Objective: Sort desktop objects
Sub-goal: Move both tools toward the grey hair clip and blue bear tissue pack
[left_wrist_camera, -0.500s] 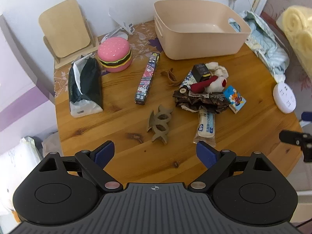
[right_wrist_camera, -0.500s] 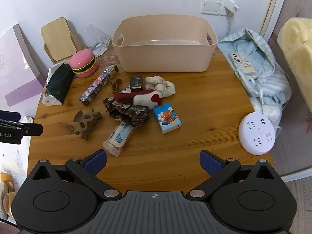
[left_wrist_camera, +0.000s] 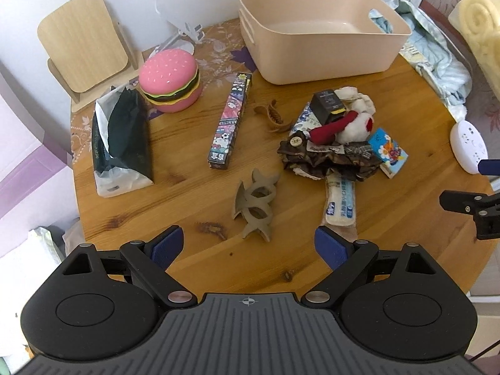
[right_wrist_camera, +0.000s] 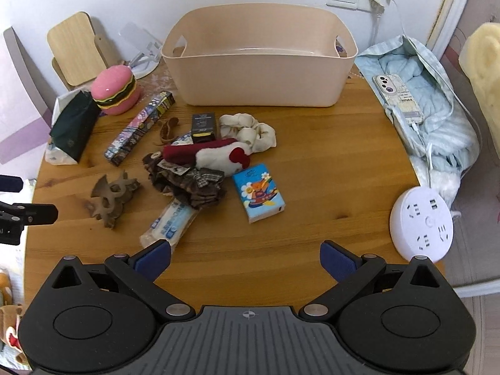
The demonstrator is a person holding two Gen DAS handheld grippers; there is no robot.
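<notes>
Both tools, left tool (left_wrist_camera: 248, 245) and right tool (right_wrist_camera: 245, 257), are held apart and empty above the near desk (right_wrist_camera: 328, 162). The clutter pile (right_wrist_camera: 187, 172) lies mid-desk, the empty bin (right_wrist_camera: 259, 72) at the far side. A loose outer item, such as the tissue pack (right_wrist_camera: 257, 192), is best taken first.

Bench (right_wrist_camera: 328, 162), free room: bare wood right of the tissue pack (right_wrist_camera: 258, 192) up to the round socket (right_wrist_camera: 421, 222); near edge clear. Obstacles: central heap of cloth and plush (right_wrist_camera: 200, 168); grey hair claw (left_wrist_camera: 254, 207) to its left; beige bin (right_wrist_camera: 259, 62) closing the far side; blue bedding (right_wrist_camera: 431, 115) along the right rim.
</notes>
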